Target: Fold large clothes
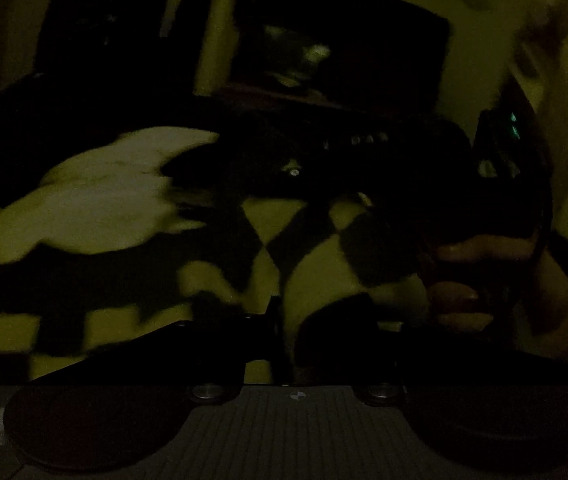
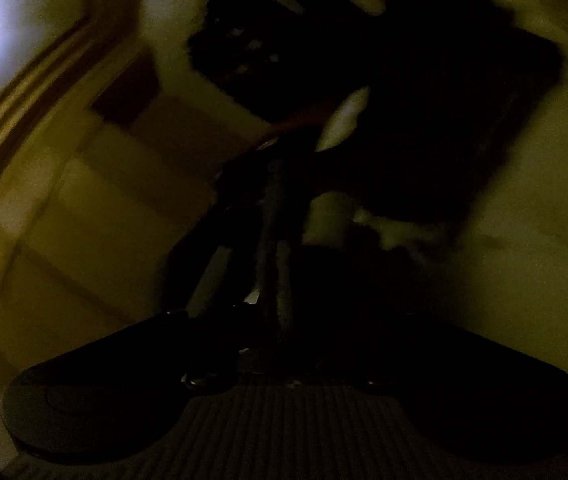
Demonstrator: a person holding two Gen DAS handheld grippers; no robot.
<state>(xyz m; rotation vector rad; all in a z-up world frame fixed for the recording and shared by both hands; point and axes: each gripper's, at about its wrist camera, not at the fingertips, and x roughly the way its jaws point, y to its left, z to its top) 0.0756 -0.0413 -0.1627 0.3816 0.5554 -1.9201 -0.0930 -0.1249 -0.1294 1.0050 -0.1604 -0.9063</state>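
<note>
The room is very dark. In the left wrist view a yellow-and-black checkered cloth (image 1: 304, 248) fills the middle and runs down to my left gripper (image 1: 288, 320). A narrow strip of that cloth shows between its dark fingers, but whether the pads press on it is hidden. At the right, a hand (image 1: 460, 272) holds my right gripper (image 1: 496, 184). In the right wrist view my right gripper (image 2: 271, 300) has its fingers drawn together on a dark strip of garment (image 2: 279, 200). The strip rises to a large dark mass of cloth (image 2: 424, 120).
A pale crumpled cloth (image 1: 95, 200) lies at the left. A dark framed panel (image 1: 344, 32) stands on the far wall. In the right wrist view, a lit wall with a door frame (image 2: 23, 92) is at the left and a pale surface (image 2: 524, 220) at the right.
</note>
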